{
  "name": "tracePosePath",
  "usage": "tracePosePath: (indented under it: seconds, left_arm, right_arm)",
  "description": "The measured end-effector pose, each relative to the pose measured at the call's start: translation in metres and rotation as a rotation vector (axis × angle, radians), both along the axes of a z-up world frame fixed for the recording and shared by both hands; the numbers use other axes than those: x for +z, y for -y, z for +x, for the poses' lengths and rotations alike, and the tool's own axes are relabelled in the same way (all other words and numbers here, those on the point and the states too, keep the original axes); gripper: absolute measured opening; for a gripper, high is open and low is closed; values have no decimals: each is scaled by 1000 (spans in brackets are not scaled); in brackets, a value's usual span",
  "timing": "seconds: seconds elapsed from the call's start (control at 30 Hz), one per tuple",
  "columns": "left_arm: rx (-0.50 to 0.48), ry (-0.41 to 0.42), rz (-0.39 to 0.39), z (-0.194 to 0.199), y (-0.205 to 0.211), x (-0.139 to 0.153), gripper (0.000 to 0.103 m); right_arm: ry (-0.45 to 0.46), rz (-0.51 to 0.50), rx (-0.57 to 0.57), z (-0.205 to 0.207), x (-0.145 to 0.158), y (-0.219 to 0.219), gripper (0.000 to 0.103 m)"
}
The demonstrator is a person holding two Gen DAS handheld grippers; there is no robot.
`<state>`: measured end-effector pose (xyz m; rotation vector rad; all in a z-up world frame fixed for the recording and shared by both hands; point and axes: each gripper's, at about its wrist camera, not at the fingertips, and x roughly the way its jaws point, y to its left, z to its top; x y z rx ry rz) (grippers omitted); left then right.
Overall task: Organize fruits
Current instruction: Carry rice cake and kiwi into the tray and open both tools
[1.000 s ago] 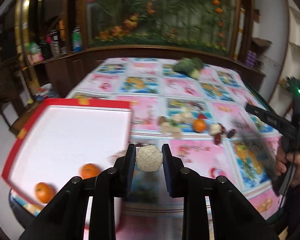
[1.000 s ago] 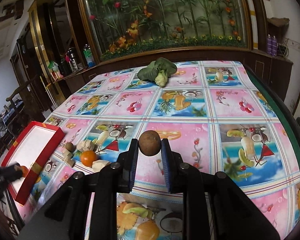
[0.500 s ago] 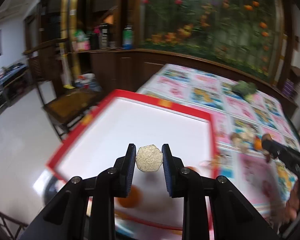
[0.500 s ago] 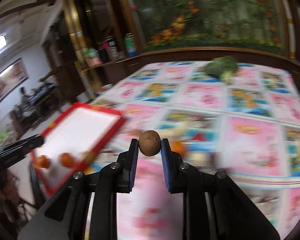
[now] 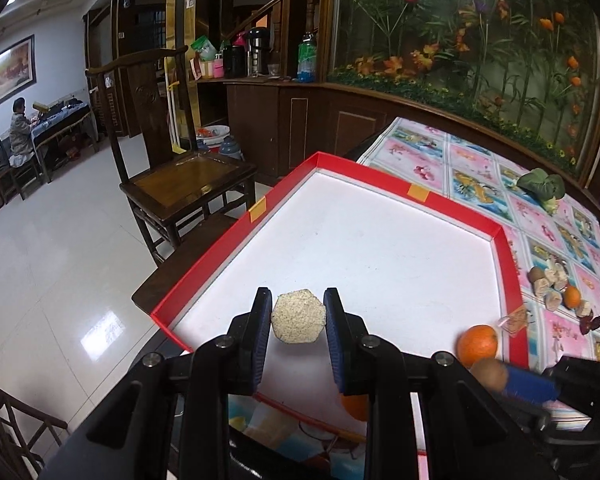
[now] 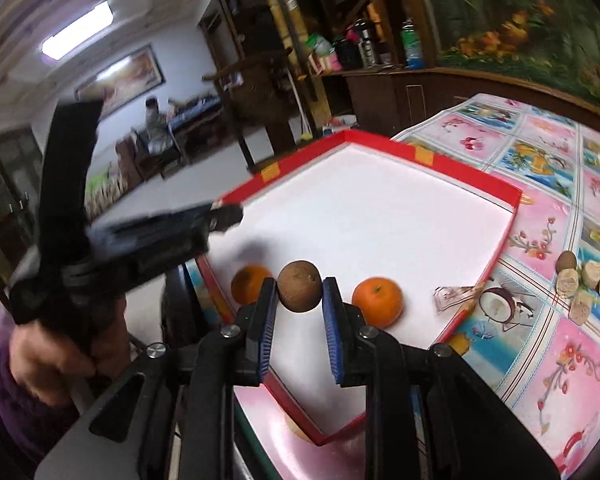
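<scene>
Item 1: left gripper point(image 5: 298, 322), lower centre of the left wrist view. Jaws closed on a pale cake point(image 5: 298, 322), six-sided, grainy and matte, held over the near part of the red tray point(image 5: 452, 207). Looks light, dry and likely crumbly; best gripped on opposite flat edges, gently.

Item 2: right gripper point(image 6: 299, 304), lower centre of the right wrist view. Jaws clamped on a brown fruit point(image 6: 299, 286), round, dull, rough-skinned, above the tray's near edge. Probably light and firm; its roundness could let it roll out of a slack hold, so grip across the widest part.

Item 3: red tray, card-like walls, smooth white floor, resting on the desk point(image 5: 472, 172) with its patterned glossy cloth. Contains two oranges point(image 6: 377, 301), pebbled skin, firm, lying apart from each other.

Item 4: more pale pieces point(image 6: 568, 282) and small fruit, right edge of the frame, on the cloth beside the tray.
</scene>
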<state>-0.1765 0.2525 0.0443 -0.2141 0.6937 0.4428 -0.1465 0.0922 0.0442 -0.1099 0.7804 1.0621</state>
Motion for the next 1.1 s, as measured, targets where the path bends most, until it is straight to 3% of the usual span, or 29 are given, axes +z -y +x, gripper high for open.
tracePosePath:
  seconds: [0.3,0.5,0.6,0.67,0.9,1.1]
  left_arm:
    - [-10,-58,-15,8,0,-14,25]
    - [15,-87,-29,8,-3,-18,26]
    - [22,-91,-21,7,0,-16,42]
    - [30,-82,-17,6,2,-12,56]
    - [6,-37,31,2,23,9,60]
    - [-124,-33,71,6,64,22,63]
  right_arm:
    - [-154,-83,32,13,-22,-8,25]
    - [-139,-111,44,10,-25,-11,26]
    - [-126,-123,46,11,-23,-9,27]
    - [-113,-113,38,13,-21,-5,28]
    - [-88,13,-25,23,3,26,29]
    - [-120,89,-124,48,15,54,29]
